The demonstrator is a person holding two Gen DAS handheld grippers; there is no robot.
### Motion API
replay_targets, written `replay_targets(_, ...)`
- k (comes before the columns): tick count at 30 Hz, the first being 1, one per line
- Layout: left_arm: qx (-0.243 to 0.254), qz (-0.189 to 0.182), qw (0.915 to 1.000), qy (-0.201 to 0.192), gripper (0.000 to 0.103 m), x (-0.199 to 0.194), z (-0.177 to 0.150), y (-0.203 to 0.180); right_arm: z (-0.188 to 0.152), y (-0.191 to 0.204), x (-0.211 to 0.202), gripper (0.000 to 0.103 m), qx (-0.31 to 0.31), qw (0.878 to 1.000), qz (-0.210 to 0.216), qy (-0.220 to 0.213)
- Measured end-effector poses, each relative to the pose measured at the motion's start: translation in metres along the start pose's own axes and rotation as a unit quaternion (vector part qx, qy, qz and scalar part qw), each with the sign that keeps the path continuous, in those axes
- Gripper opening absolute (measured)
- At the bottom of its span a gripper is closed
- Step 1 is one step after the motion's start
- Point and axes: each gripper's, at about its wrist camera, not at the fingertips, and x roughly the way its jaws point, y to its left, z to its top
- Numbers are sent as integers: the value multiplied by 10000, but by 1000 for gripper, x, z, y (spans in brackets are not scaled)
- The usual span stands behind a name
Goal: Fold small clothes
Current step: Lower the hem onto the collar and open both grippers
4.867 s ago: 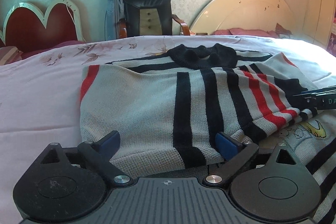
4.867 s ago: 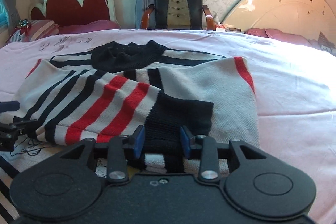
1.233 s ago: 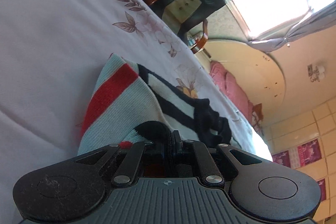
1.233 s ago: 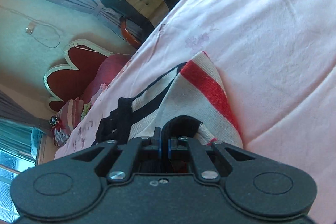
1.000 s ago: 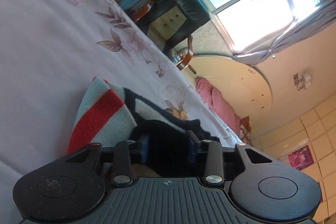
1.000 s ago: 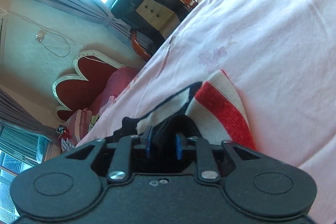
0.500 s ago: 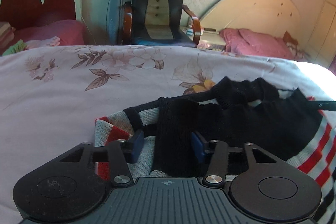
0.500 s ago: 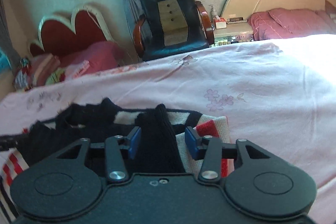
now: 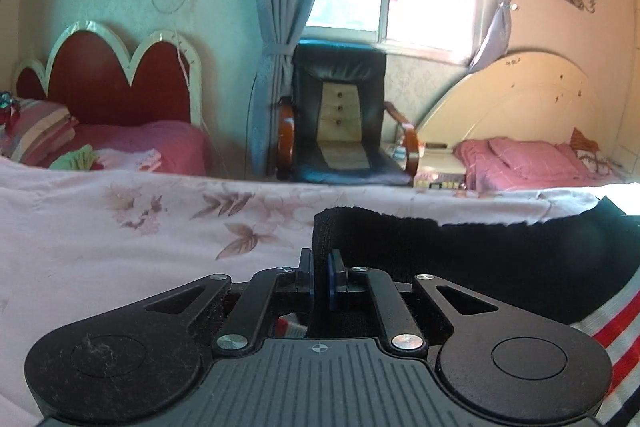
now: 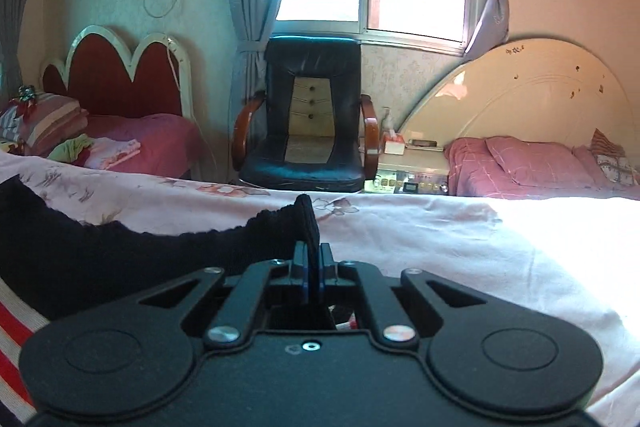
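Observation:
A small knitted sweater, white with black and red stripes and a black ribbed hem, is lifted off the pink bedsheet [image 9: 100,251]. My left gripper [image 9: 319,277] is shut on the left end of the black hem [image 9: 480,247], which stretches away to the right. In the right wrist view my right gripper [image 10: 313,273] is shut on the hem's other end, and the black band [image 10: 120,251] runs off to the left. Red and white stripes [image 9: 616,327] hang below the hem. The rest of the sweater is hidden under the grippers.
A black armchair [image 10: 308,131] stands past the far edge of the bed, under the window. A red heart-shaped headboard [image 10: 120,79] with folded clothes is at the left; a cream headboard [image 10: 520,95] with pink pillows is at the right. Floral sheet [image 10: 460,247] lies ahead.
Both grippers let go of the sweater's sides, rolled back to level, and closed on the ends of the black hem. Both have risen, and the hem now hangs taut between them.

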Motion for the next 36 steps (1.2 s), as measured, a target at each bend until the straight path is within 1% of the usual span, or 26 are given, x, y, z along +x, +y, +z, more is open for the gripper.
replay_targets(2,124,129,9986,496,6,24,-13,0,-10,-8,28,4,180,9977,-137,646)
replay_targets(3,139,153,9985,514,6,29,-18,-1,-19,-12,38,5,314,9964,-84,781)
replay_targets(5,330,265,9976,552,6,29,-16,-8,-20,-13,37,6,439,9967,-97,668)
replay_targets(6,524,333,9965,552,6,30,-16,-15,-19,-12,37,10,403,9968,-136,672)
replay_targets(7,668,399,9954,562,10,30,-16,-20,-19,-9,37,17,321,9970,-209,667)
replay_targets(9,815,479,9939,567,41,26,-11,-27,-14,-6,32,29,286,9971,-250,657)
replay_targets(10,725,415,9953,485,74,19,-8,-24,-11,-4,26,39,283,9978,-232,548)
replay_targets(11,555,280,9978,219,83,7,-3,-21,-7,1,16,44,246,9987,-261,360)
replay_targets(12,417,201,9989,-20,83,-5,3,-21,-5,11,3,48,127,9996,-197,164)
replay_targets(13,316,70,9994,-76,83,-13,9,-24,-2,21,-5,49,-4,9999,49,95)
replay_targets(14,233,-95,9997,-47,83,-17,15,-31,0,31,-8,47,-135,9992,343,129)
replay_targets(16,281,-530,9982,68,83,-16,18,-57,-1,60,-7,45,-513,9952,777,298)
replay_targets(19,811,-789,9921,547,83,4,1,-104,-8,92,6,44,-777,9899,1016,613)
replay_targets(21,1097,-690,9877,872,83,16,-12,-117,-14,100,12,47,-919,9883,945,763)
replay_targets(22,1114,-640,9876,906,83,17,-16,-114,-17,99,13,47,-1001,9879,866,813)
replay_targets(23,1008,-633,9892,854,83,13,-17,-104,-19,93,13,48,-1035,9881,781,827)
replay_targets(25,862,-306,9922,852,83,10,-17,-74,-21,66,9,52,-949,9916,351,807)
replay_targets(27,736,-146,9941,780,83,7,-22,-42,-25,29,5,53,-625,9943,-103,862)
replay_targets(28,619,-6,9945,840,87,8,-24,-29,-25,14,4,59,-422,9946,-128,945)
replay_targets(29,443,-110,9952,864,88,8,-24,-18,-26,3,3,61,-195,9950,27,982)
replay_targets(30,343,-158,9957,840,88,8,-24,-14,-26,1,0,61,-77,9950,58,999)
replay_targets(31,378,-87,9957,837,88,5,-23,-17,-24,5,-4,59,-82,9953,-23,964)
replay_targets(32,493,51,9952,846,88,1,-22,-24,-22,13,-11,49,-82,9960,-61,889)
replay_targets(33,610,108,9949,796,88,-7,-21,-33,-20,21,-21,42,-86,9969,27,787)
replay_targets(35,576,-181,9969,508,88,-32,-20,-51,-23,41,-43,42,-161,9975,394,559)
replay_targets(36,548,-297,9969,475,88,-41,-22,-61,-27,55,-53,41,-319,9962,593,558)
